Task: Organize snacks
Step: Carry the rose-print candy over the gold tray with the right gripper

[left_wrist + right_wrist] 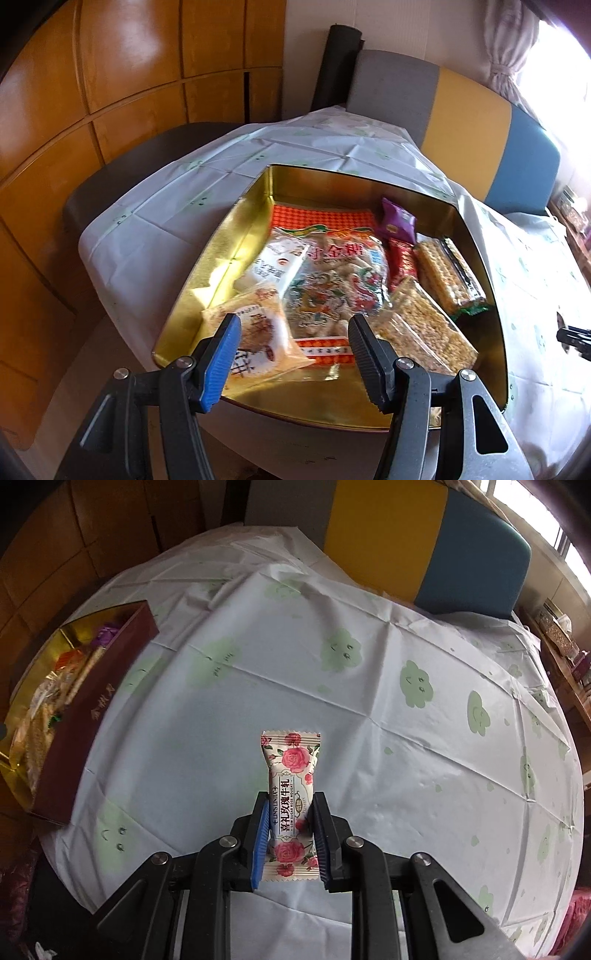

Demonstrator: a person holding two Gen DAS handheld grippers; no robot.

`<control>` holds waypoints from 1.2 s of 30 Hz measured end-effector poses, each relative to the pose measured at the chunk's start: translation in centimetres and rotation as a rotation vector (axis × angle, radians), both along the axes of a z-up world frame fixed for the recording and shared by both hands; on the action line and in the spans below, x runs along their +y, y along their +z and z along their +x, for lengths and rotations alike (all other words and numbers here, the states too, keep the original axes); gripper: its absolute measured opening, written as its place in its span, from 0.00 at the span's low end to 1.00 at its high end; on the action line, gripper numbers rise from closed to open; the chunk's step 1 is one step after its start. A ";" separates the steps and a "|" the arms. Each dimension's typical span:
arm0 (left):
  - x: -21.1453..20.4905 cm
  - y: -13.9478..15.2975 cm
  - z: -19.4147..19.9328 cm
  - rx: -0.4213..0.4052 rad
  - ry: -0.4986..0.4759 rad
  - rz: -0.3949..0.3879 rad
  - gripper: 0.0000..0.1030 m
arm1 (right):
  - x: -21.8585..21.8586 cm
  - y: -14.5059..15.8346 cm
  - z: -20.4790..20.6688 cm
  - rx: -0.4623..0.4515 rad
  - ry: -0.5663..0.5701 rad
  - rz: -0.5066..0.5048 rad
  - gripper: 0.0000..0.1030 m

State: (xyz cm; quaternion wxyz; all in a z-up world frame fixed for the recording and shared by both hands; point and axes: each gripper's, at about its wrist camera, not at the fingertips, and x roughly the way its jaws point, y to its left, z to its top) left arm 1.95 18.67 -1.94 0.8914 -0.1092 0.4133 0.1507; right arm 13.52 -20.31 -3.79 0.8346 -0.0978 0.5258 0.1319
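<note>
Two grippers are working over a bench draped in a white plastic cloth with green cloud faces (369,686). The right gripper (290,823) is clamping a rose-printed white nougat wrapper (291,775), which is standing lengthwise between the pads above the cloth. The left gripper (293,332) is hanging with its jaws apart and nothing between them over a gold-lined rectangular tin (236,258) holding several packaged snacks. In the right wrist view this tin is sitting at the bench's left edge.
</note>
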 end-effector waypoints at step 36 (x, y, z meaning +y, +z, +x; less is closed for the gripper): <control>0.7 -1.1 0.0 0.018 0.010 -0.020 0.59 | 25.0 0.5 -1.1 0.043 0.372 0.256 0.30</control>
